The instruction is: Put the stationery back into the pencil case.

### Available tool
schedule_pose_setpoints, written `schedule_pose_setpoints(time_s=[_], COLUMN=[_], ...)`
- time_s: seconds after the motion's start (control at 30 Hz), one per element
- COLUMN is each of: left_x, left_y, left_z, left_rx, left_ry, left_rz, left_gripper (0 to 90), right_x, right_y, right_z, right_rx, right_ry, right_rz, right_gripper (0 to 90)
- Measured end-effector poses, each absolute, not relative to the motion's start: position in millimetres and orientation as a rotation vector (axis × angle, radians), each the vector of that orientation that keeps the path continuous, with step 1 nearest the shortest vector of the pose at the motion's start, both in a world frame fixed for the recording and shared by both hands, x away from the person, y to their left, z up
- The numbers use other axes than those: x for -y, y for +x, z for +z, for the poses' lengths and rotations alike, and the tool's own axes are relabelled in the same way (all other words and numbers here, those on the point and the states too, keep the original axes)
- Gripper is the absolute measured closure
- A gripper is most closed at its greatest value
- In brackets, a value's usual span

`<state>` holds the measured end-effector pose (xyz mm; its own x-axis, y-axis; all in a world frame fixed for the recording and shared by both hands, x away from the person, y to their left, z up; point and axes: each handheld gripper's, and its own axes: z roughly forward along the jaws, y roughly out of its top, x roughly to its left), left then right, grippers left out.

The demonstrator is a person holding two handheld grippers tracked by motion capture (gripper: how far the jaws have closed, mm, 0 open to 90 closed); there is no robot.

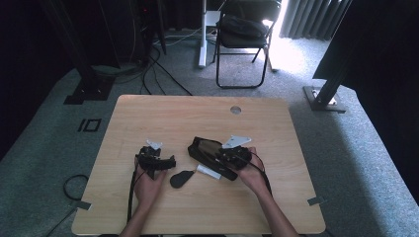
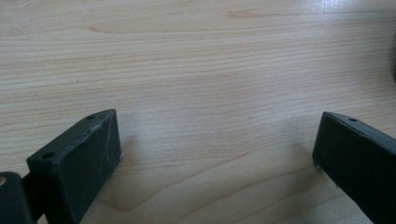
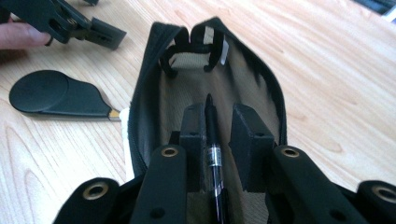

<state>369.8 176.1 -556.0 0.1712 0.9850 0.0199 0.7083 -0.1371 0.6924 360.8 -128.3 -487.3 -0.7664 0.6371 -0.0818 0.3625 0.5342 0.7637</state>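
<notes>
Here the right gripper [image 3: 218, 128], jaws slightly parted around a pen [image 3: 212, 140], sits inside the open pouch [image 3: 144, 93]; left gripper [image 2: 217, 154] gapes empty.

Wood table, cloth pouch, plastic tools

The table [image 1: 197, 113] is pale wood-grain board, smooth with a soft sheen. On it, the open pouch [image 3: 261, 84] is black woven cloth, matt outside, with a paler beige lining and a ribbed edge band. Inside the pouch, the pen [image 3: 212, 140] is glossy black plastic with a shiny clear-and-silver band. Left of the pouch lies a rounded black case [image 3: 56, 98] of matt, finely grained plastic. The right gripper [image 3: 219, 135] and the left gripper [image 2: 215, 154] are matt black plastic; brass-coloured metal rings sit in the right one's arms.
</notes>
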Motion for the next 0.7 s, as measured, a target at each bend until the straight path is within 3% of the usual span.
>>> schedule_pose_setpoints(time_s=[0.7], left_x=[-176], left_y=[370], left_z=[-556], left_rx=[-1.592], left_ry=[1.912], left_rz=[0.664], left_gripper=[1.3], right_x=[117], right_y=[333], right_z=[-477], right_rx=[-2.405], right_ry=[0.751], right_rz=[1.164], right_gripper=[73.9])
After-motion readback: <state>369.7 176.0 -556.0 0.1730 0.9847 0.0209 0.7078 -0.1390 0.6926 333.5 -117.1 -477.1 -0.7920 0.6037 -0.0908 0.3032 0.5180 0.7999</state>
